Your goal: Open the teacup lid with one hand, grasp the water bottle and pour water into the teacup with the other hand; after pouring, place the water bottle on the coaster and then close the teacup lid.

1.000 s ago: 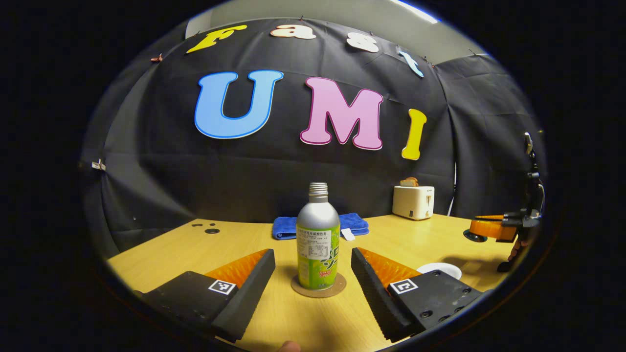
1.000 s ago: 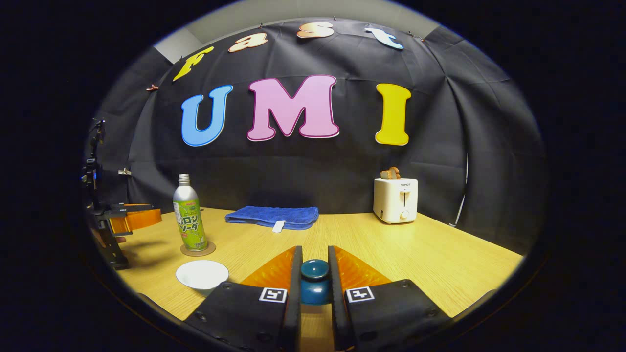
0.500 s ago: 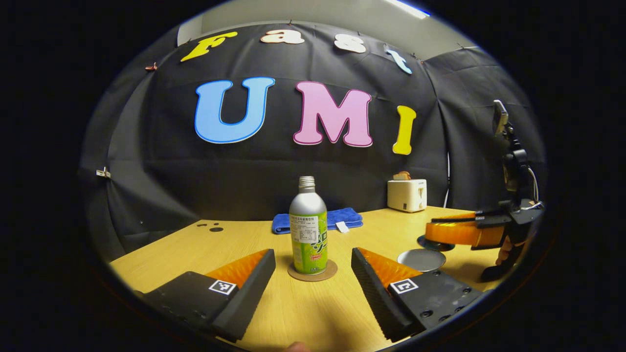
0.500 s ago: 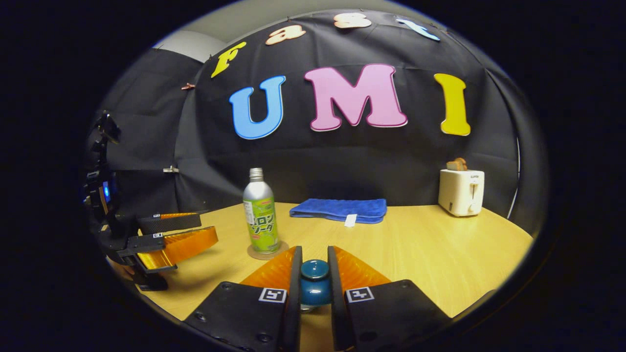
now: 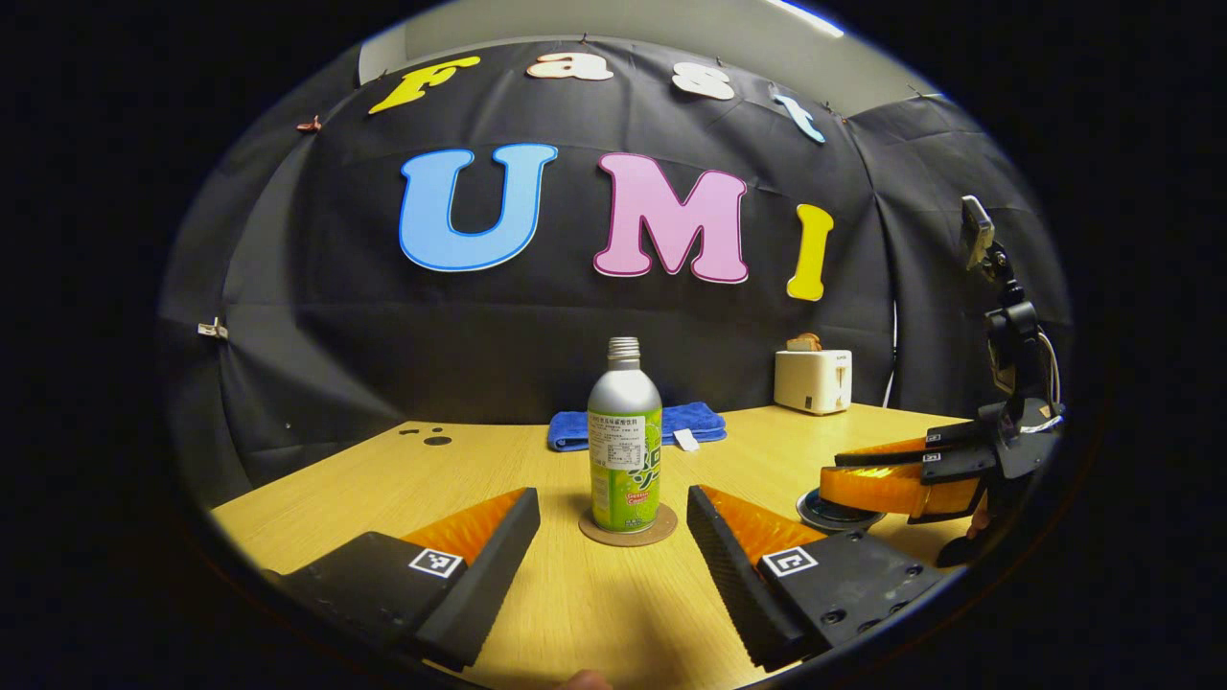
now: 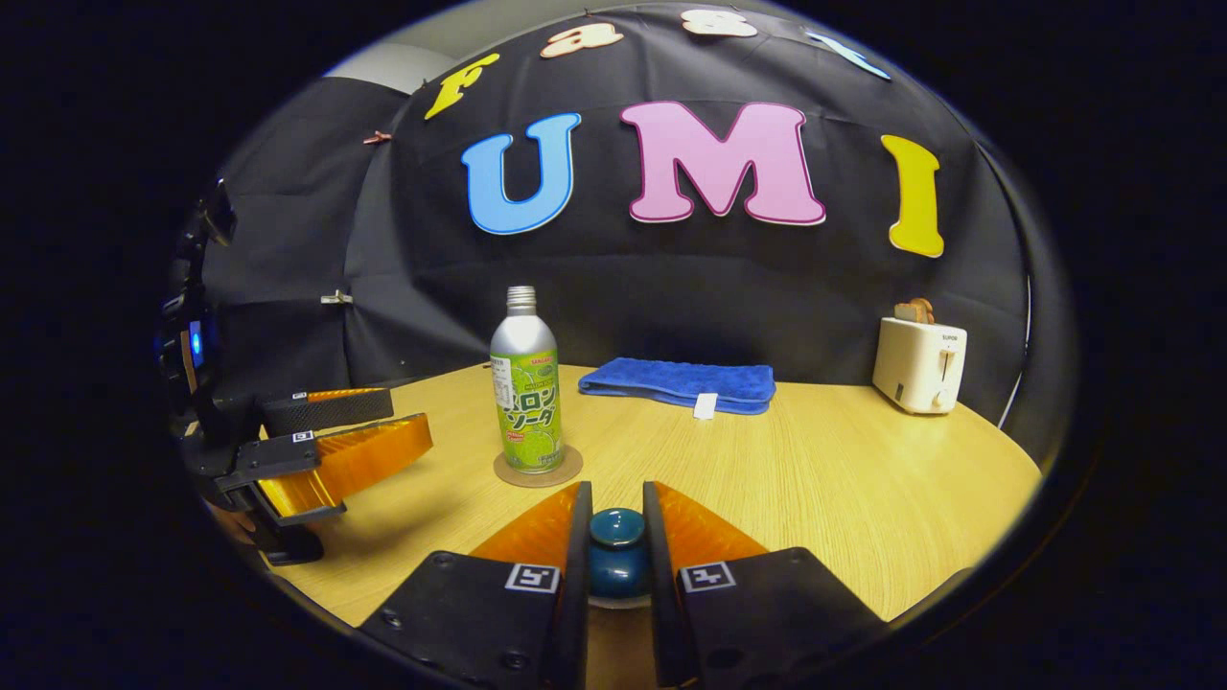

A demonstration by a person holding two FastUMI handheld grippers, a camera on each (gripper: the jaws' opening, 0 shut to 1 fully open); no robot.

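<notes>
A silver bottle with a green label [image 5: 624, 441] stands upright on a round brown coaster [image 5: 628, 526] at the table's middle. My left gripper [image 5: 613, 513] is open just in front of it, a finger at each side, touching nothing. The bottle [image 6: 525, 383] and left gripper [image 6: 407, 422] also show in the right gripper view. My right gripper [image 6: 616, 508] is shut on the teal knob of the teacup lid [image 6: 617, 561]. In the left gripper view, the right gripper [image 5: 844, 470] holds the dark lid [image 5: 832, 513] low over the table. The lid and fingers hide the teacup.
A folded blue towel [image 6: 681, 381] lies at the back of the wooden table [image 6: 844, 479]. A white toaster [image 6: 918, 364] with bread in it stands at the back right. Small dark spots [image 5: 431, 437] mark the far left of the table.
My right gripper has carried the lid leftwards and down; the white teacup seen a second ago is now covered. The left gripper drew back a little from the bottle and stays open.
</notes>
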